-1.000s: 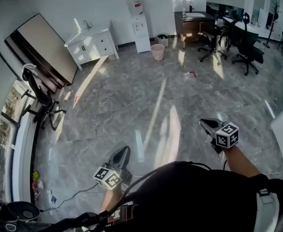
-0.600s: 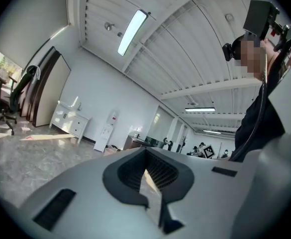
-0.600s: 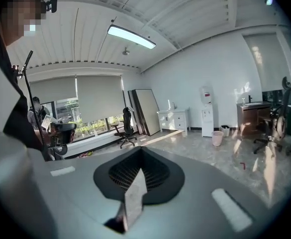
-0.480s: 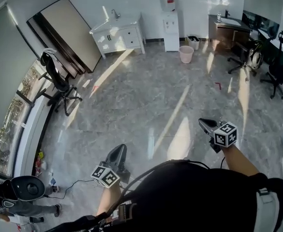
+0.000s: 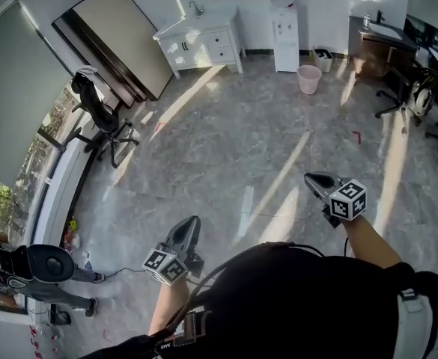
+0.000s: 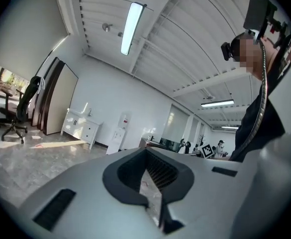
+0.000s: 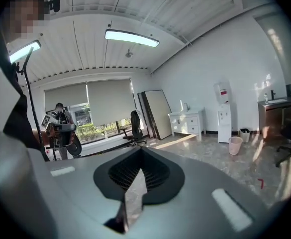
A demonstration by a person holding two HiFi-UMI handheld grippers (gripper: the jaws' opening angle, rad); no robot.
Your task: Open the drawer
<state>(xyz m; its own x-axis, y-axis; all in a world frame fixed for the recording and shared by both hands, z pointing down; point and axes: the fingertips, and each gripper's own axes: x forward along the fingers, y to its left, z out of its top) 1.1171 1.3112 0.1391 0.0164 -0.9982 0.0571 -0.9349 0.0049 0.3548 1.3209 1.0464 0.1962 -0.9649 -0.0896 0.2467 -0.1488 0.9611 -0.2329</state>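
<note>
Drawer [image 5: 220, 48] sits in the white cabinet [image 5: 196, 40] far across the floor [image 5: 226, 148]; walk up first, then open whichever shut, empty tool, left tool [image 5: 190, 223] or right tool [image 5: 313, 179], reaches it squarely.

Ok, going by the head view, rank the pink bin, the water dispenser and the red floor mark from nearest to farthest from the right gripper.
1. The red floor mark, on the floor just ahead and to the right of the right gripper.
2. The pink bin, farther ahead, short of the back wall.
3. The water dispenser, against the back wall, just left of the bin.
</note>
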